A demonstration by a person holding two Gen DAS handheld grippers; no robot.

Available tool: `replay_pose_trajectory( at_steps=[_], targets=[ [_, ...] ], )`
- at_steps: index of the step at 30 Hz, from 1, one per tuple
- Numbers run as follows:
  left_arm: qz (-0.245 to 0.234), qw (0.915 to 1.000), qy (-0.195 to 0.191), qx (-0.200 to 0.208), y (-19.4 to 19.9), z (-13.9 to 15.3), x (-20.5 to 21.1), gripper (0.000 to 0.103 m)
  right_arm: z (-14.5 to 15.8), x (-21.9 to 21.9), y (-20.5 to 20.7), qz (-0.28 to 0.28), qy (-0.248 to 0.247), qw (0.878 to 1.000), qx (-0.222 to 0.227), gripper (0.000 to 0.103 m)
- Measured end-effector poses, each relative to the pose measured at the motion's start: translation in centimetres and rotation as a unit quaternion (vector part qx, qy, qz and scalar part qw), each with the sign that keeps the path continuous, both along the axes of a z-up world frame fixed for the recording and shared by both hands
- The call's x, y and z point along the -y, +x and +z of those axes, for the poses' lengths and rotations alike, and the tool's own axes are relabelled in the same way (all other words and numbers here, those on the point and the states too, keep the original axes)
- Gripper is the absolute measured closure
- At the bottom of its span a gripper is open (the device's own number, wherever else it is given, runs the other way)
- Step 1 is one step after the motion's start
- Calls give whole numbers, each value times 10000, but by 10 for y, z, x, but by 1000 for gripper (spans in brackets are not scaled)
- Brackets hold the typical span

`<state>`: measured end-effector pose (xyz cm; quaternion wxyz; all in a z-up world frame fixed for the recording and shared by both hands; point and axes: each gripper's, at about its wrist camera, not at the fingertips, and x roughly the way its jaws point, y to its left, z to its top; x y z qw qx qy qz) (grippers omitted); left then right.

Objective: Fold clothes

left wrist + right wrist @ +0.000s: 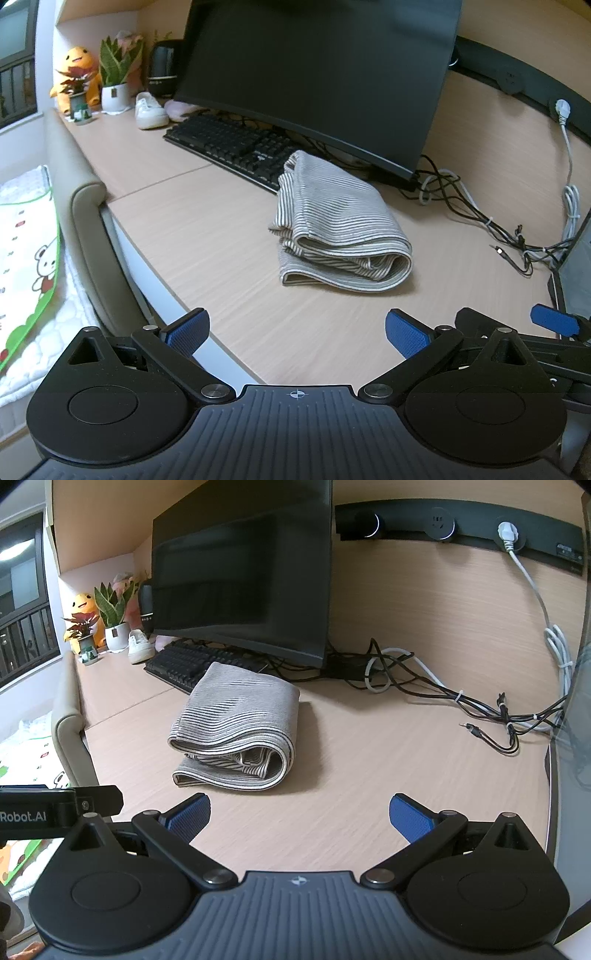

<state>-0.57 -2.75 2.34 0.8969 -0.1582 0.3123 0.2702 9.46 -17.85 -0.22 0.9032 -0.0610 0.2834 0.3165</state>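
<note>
A grey-and-white striped garment (340, 225) lies folded into a thick bundle on the wooden desk (207, 236), just in front of the keyboard. It also shows in the right wrist view (240, 727). My left gripper (295, 332) is open and empty, held back from the bundle near the desk's front edge. My right gripper (299, 816) is open and empty, also short of the bundle, which lies ahead and to its left. Part of the right gripper (554, 321) shows at the right of the left wrist view.
A black monitor (317, 74) and keyboard (236, 147) stand behind the garment. Tangled cables (461, 701) lie at the right. A white shoe (149, 110), potted plants (114, 81) and a plush toy (75, 79) sit at the far left. A chair back (85, 229) stands beside the desk.
</note>
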Motion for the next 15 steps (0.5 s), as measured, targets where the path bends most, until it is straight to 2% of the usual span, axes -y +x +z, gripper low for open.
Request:
replay_pose_trajectory(
  at_steps=[15],
  targets=[
    [-36,9999,93,-133,4,-3,1,0,3,4,3,-84,113,9999,70,0]
  ],
)
